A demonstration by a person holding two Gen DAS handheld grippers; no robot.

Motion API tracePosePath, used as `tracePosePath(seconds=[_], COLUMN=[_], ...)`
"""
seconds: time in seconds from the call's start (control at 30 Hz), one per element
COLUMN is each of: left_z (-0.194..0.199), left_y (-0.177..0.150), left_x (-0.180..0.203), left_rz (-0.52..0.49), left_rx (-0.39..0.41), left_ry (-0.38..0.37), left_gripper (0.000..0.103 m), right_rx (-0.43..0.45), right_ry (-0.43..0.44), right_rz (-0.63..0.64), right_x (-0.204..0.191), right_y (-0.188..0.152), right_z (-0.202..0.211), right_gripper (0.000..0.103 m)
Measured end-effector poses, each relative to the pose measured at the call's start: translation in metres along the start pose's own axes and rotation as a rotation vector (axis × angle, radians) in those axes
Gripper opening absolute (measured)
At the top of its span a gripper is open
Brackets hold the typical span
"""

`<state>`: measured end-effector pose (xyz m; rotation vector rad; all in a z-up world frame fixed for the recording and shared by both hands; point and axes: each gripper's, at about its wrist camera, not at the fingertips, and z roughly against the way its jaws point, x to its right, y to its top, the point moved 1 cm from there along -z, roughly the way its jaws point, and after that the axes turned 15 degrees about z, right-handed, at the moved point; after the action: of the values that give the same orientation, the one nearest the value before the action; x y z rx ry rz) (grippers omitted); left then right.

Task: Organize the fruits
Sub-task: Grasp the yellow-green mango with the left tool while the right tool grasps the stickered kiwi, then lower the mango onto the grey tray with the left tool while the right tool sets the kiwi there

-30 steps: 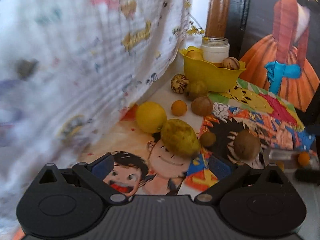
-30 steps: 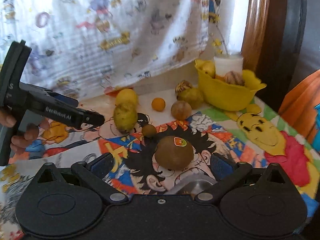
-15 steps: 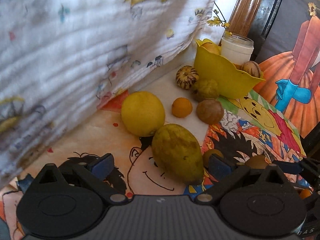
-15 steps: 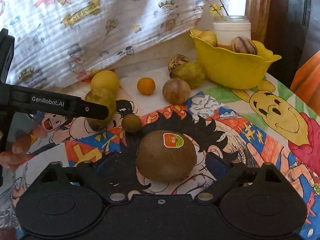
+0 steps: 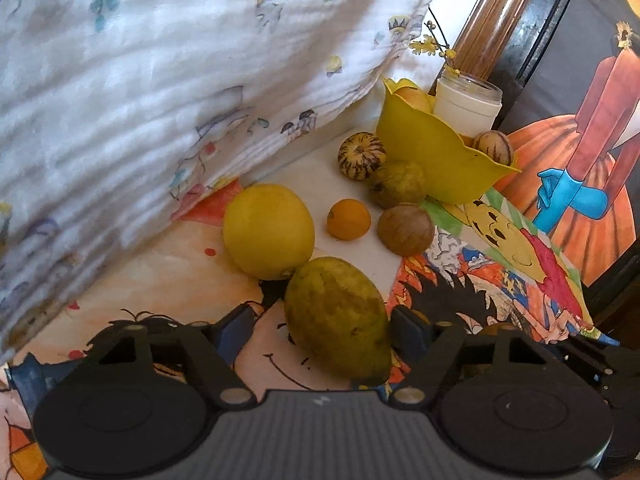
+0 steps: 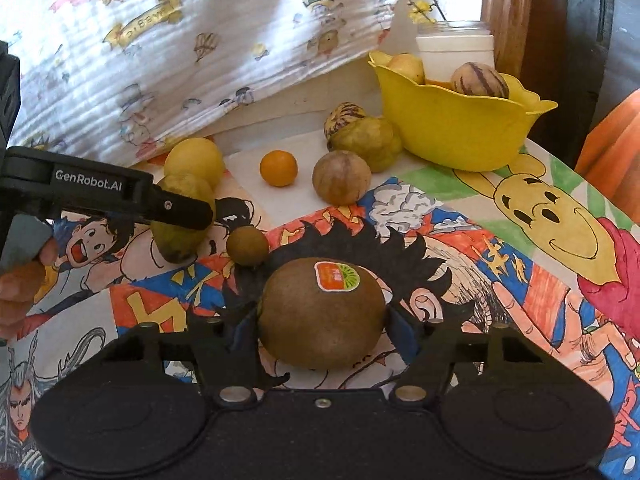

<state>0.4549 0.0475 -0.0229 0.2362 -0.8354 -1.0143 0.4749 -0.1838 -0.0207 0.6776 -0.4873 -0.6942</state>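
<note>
In the left wrist view my left gripper (image 5: 320, 328) is open with a green-yellow mango (image 5: 336, 316) between its fingers; the right pad is close to the mango and the left pad stands apart from it. A yellow lemon (image 5: 268, 230) lies just behind the mango. In the right wrist view my right gripper (image 6: 322, 326) is open around a brown kiwi (image 6: 322, 312) with a sticker, pads at its sides. The yellow bowl (image 6: 460, 136) at the back right holds several fruits. The left gripper also shows in the right wrist view (image 6: 176, 212), at the mango (image 6: 180, 216).
A small orange (image 6: 279, 168), a round brown fruit (image 6: 341, 176), a green fruit (image 6: 366, 142), a striped fruit (image 6: 340, 118) and a small brown ball (image 6: 247, 246) lie on the cartoon cloth (image 6: 500, 240). A printed white sheet (image 5: 160, 80) hangs at left. A white jar (image 6: 454, 50) stands behind the bowl.
Both grippers have moved forward and down. The mango now sits between the left fingers and the kiwi between the right fingers.
</note>
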Motion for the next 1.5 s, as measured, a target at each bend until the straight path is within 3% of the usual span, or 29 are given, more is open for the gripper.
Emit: tracePosePath(seconds=[0.17, 0.37, 0.53, 0.77, 1.17, 1.5], left_z=[0.0, 0.001, 0.008, 0.03, 0.066, 0.074], left_y=[0.0, -0.001, -0.006, -0.018, -0.052, -0.098], left_x=[0.0, -0.003, -0.001, 0.008, 0.068, 0.109], left_rz=[0.025, 0.061, 0.033, 0.023, -0.039, -0.106], left_rx=[-0.022, -0.025, -0.031, -0.031, -0.036, -0.1], left_ry=[-0.03, -0.039, -0.024, -0.034, -0.116, -0.164], left_gripper=[0.06, 0.058, 0.058, 0.058, 0.058, 0.058], right_rx=[0.005, 0.01, 0.01, 0.065, 0.083, 0.034], right_ry=[-0.012, -0.015, -0.01, -0.022, -0.126, -0.189], right_rz=[0.003, -0.018, -0.025, -0.032, -0.059, -0.105], right_x=[-0.002, -0.002, -0.005, -0.007, 0.018, 0.036], right_y=[0.0, -0.002, -0.006, -0.01, -0.045, -0.092], right_z=[0.001, 0.003, 0.011, 0.052, 0.139, 0.17], right_gripper=[0.068, 0.066, 0.065, 0.065, 0.065, 0.065])
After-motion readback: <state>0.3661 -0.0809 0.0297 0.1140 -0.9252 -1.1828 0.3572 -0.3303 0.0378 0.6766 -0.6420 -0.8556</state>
